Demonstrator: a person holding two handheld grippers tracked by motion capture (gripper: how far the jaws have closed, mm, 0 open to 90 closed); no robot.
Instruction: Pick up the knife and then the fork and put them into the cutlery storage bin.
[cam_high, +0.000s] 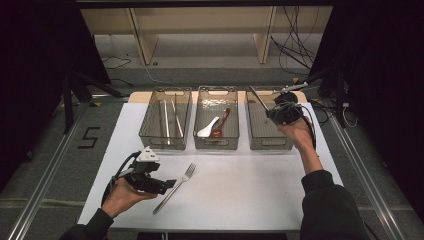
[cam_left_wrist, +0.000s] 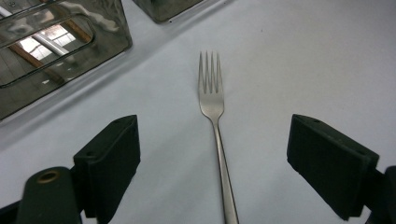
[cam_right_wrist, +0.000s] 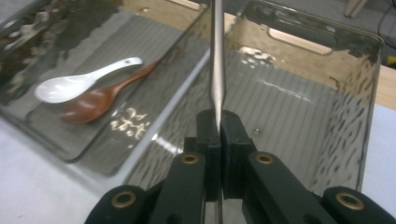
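Right gripper (cam_right_wrist: 218, 122) clamps thin metal utensil (cam_right_wrist: 217, 56) over right bin (cam_right_wrist: 355, 116); narrow grip, piece may swivel or drop outside wall. Left gripper (cam_left_wrist: 212, 163) wide open astride fork (cam_left_wrist: 212, 100) on table (cam_left_wrist: 303, 56); flat handle, jaws may skid off.

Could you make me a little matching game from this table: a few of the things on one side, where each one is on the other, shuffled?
Things:
1. fork
2. white spoon
3. chopsticks
4. metal utensil

Places:
A. in the left bin
B. clamped in the right gripper above the right bin
C. flat on the white table, between the open jaws of the left gripper
D. in the middle bin, beside a brown spoon

Pairs: 1-C, 2-D, 3-A, 4-B
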